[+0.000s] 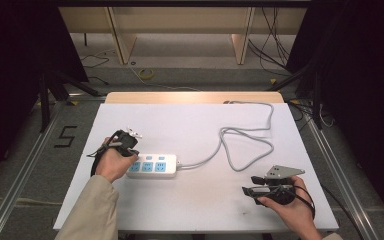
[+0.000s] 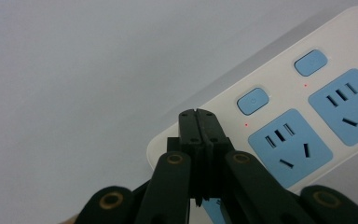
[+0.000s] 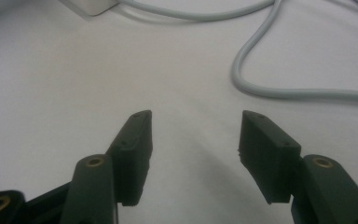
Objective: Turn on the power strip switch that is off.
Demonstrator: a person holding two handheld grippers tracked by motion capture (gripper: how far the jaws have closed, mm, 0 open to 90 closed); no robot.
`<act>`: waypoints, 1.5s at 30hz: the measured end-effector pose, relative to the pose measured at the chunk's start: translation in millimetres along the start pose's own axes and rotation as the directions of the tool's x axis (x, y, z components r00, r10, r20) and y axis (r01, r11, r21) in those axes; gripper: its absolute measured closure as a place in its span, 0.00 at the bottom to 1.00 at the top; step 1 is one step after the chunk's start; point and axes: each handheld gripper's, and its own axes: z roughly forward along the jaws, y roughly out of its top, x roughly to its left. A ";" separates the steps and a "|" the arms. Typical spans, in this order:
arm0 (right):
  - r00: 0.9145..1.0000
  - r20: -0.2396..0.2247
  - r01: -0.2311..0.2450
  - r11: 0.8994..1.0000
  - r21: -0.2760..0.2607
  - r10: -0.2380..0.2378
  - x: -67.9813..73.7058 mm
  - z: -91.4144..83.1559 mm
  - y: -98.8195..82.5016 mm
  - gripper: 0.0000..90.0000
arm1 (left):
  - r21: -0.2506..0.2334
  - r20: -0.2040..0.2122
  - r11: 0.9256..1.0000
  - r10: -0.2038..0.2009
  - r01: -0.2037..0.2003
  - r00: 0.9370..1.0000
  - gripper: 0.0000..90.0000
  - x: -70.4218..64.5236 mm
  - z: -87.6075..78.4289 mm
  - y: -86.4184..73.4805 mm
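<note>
Your left gripper (image 2: 196,114), jaws pressed together, sits low centre by the power strip (image 2: 307,116); aim its tip at the nearest switch button (image 2: 252,101), press straight. Right gripper (image 3: 195,135) rests spread, empty.

A big black number "5" (image 1: 66,136) is marked on the grey floor (image 1: 20,150), to the left of the white table (image 1: 190,200).

The near blue button (image 2: 253,101) on the white power strip (image 2: 279,84) has a small power sign on it, a ring with a short line at the top. The mark on the far blue button (image 2: 311,62) is too faint to read.

No other words, brands or labels can be read.
</note>
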 end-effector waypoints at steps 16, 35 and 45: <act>1.000 0.000 0.002 1.000 0.000 -0.002 -0.2 0.1 -0.1 0.50 | 0.016 -0.004 1.000 -0.004 0.004 1.000 1.00 1.3 8.0 2.1; 1.000 0.001 0.002 1.000 0.000 -0.002 0.0 0.0 -0.1 0.50 | 0.027 0.001 1.000 -0.003 0.003 1.000 1.00 1.6 8.9 2.7; 1.000 0.001 0.002 1.000 0.000 -0.002 0.0 0.0 -0.1 0.50 | 0.034 -0.003 0.999 -0.007 0.007 1.000 1.00 0.4 9.6 3.1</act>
